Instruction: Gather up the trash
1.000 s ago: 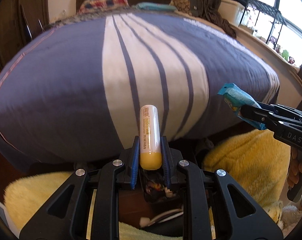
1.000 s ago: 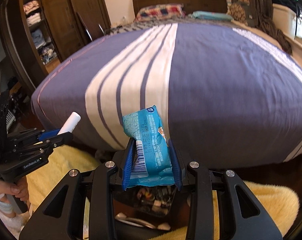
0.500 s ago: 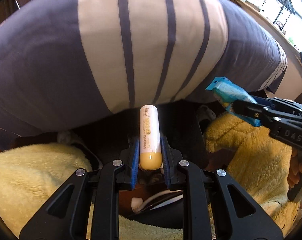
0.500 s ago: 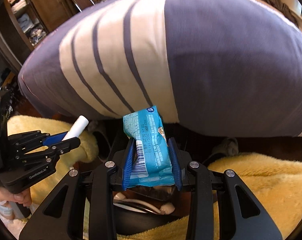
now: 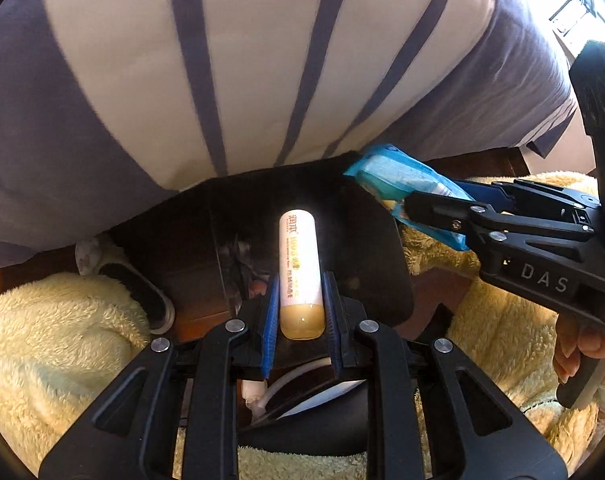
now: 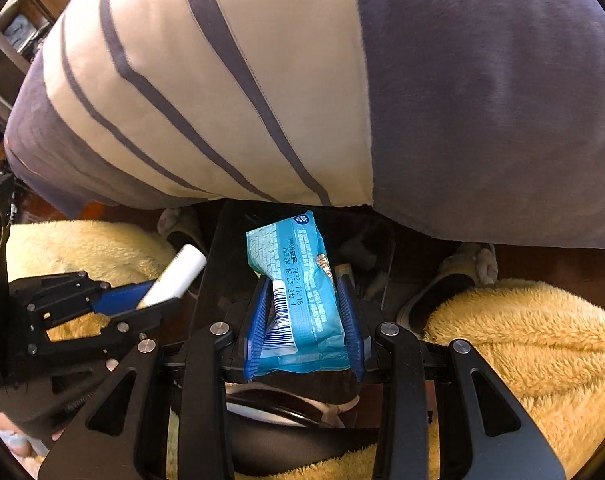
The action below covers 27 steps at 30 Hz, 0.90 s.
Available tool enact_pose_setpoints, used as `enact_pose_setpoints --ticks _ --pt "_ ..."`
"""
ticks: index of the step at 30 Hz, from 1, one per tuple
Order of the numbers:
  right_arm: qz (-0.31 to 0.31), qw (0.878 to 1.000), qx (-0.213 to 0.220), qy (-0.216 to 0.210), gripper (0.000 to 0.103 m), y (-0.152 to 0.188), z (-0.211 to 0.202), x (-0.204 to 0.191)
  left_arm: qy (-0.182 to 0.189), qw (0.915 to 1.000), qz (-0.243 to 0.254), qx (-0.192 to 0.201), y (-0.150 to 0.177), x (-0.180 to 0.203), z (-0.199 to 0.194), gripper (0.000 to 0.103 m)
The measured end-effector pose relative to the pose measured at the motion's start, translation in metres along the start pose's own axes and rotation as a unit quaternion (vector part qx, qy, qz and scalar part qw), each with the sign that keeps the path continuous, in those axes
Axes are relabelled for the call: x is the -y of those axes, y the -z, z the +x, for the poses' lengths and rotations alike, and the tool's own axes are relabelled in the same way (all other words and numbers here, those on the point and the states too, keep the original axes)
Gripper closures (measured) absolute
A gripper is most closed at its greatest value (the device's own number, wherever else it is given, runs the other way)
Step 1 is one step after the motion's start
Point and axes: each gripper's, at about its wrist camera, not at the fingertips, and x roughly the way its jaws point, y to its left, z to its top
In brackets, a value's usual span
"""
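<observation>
A white tube [image 5: 300,264] with a tan cap end stood between the blue pads of the left gripper [image 5: 300,304], clamped near its capped end, its white end pointing away toward the bed. Below and beyond it lay a dark bin [image 5: 342,240] on the floor at the foot of the bed. In the right wrist view the same tube [image 6: 178,276] showed at the left, sticking out of the left gripper [image 6: 154,300] just beside the bin's [image 6: 218,264] left wall.

The right gripper [image 6: 302,316] had a blue snack wrapper [image 6: 298,292] between its blue pads, barcode side up; its jaws were opening, though the pads still touched the wrapper's sides. The wrapper hung over the bin's opening. From the left wrist view the wrapper [image 5: 406,196] and right gripper [image 5: 434,208] came in from the right, over the bin's far right edge.

A person's hand [image 5: 582,356] gripped the right gripper's handle. Fluffy yellow fabric [image 6: 522,352] lay on both sides of the bin, with a slipper [image 6: 450,284] on the floor near the bed. The bed's purple and cream striped cover [image 6: 262,80] filled the far half of both views.
</observation>
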Motion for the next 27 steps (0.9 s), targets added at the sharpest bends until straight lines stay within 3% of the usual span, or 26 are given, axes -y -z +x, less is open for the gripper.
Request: enact_pose_setpoints --ticks 3,6,9,13,15,17,18,20,27 --pt "0.005 1.000 -0.002 -0.001 0.062 -0.003 0.004 -0.001 -0.005 0.9999 -0.007 -0.005 -0.002 -0.003 0.005 0.082" --pt "0.011 1.000 0.001 0.001 0.050 -0.009 0.003 0.004 -0.008 0.9999 -0.015 -0.003 -0.002 -0.006 0.002 0.071" --pt "0.018 1.000 0.012 0.002 0.048 -0.013 -0.006 0.004 -0.013 0.9997 -0.019 0.005 -0.002 -0.007 -0.005 0.067" --pt "0.025 0.999 0.041 0.014 0.031 -0.013 -0.029 0.012 -0.030 0.9988 -0.022 0.031 -0.002 -0.011 -0.025 0.050" --pt "0.026 0.998 0.055 0.020 0.018 -0.015 -0.040 0.015 -0.037 0.9980 -0.024 0.044 -0.003 -0.014 -0.036 0.038" --pt "0.028 0.996 0.076 0.030 0.006 -0.016 -0.056 0.018 -0.045 0.9963 -0.025 0.068 -0.005 -0.015 -0.053 0.019" --pt "0.029 0.995 0.089 0.037 0.003 -0.017 -0.066 0.020 -0.048 0.9953 -0.026 0.080 -0.006 -0.016 -0.062 0.016" --pt "0.028 0.993 0.107 0.046 0.003 -0.020 -0.081 0.022 -0.052 0.9923 -0.029 0.109 -0.008 -0.017 -0.084 0.008" --pt "0.008 0.980 0.192 0.060 0.003 -0.034 -0.148 0.012 -0.076 0.9765 -0.023 0.200 -0.023 -0.012 -0.160 0.008"
